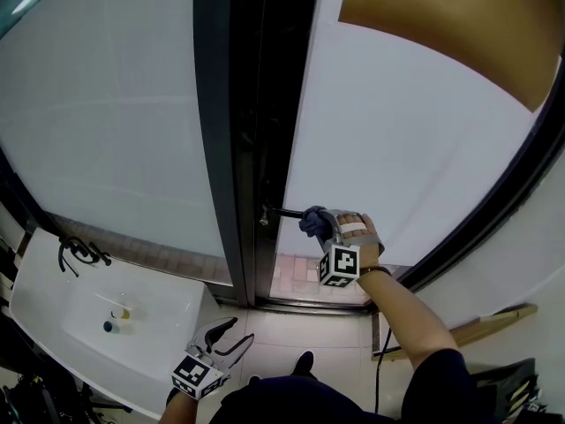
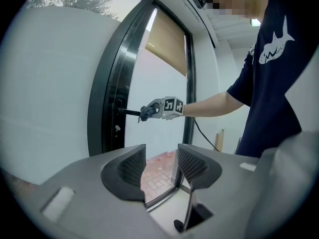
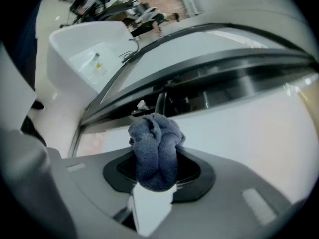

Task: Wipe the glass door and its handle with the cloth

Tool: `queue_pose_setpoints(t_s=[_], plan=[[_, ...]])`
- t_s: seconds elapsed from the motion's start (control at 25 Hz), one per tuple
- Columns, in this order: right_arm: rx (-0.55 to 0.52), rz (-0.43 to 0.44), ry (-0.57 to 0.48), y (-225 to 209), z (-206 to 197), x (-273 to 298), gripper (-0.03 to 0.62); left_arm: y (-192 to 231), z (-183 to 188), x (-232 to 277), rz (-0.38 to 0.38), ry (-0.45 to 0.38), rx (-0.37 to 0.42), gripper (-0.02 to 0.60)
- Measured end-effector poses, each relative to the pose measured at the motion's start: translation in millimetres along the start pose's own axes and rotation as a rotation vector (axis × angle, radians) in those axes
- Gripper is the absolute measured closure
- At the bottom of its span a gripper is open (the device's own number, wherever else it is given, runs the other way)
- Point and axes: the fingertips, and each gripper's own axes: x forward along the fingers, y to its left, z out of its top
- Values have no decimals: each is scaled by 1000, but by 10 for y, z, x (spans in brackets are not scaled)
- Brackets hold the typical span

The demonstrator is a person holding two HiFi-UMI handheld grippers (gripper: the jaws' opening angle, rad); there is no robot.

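Note:
A frosted glass door [image 1: 397, 140] with a black frame [image 1: 256, 131] fills the head view. Its black lever handle [image 1: 282, 213] juts out from the frame. My right gripper [image 1: 320, 225] is shut on a bunched blue cloth [image 1: 313, 222] that presses against the end of the handle. In the right gripper view the blue cloth [image 3: 154, 151] bulges from between the jaws, with the handle [image 3: 160, 102] just beyond it. My left gripper [image 1: 228, 336] hangs low by the sink, open and holding nothing; in the left gripper view its jaws stand apart around [image 2: 162, 166].
A white sink [image 1: 97, 312] with a black tap [image 1: 75, 253] stands at the lower left. A second frosted pane [image 1: 106, 113] lies left of the frame. A wooden strip [image 1: 477, 329] leans at the lower right, beside a black cable [image 1: 380, 360].

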Motion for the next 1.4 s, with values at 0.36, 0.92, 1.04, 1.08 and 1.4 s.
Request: queue_pose_setpoints(t_s=[0.36,0.92,1.04,1.08,1.4], plan=[[1040,343,-173,650,156,245,444,56,-38,-60,31,20,-11,385],[1415,338,-391,256,1034,927,442,192,-63,-215,134,31,-64,385],[1410,335,-422,234,1014,904,443,221,-67,-209,143,35,-68,387],[1408,333,-430,221,995,880,444,220,-64,-191,139,33,-64,387],[1354,317,-425,208,746,659,444,191,15,-2,76,29,-40,387]])
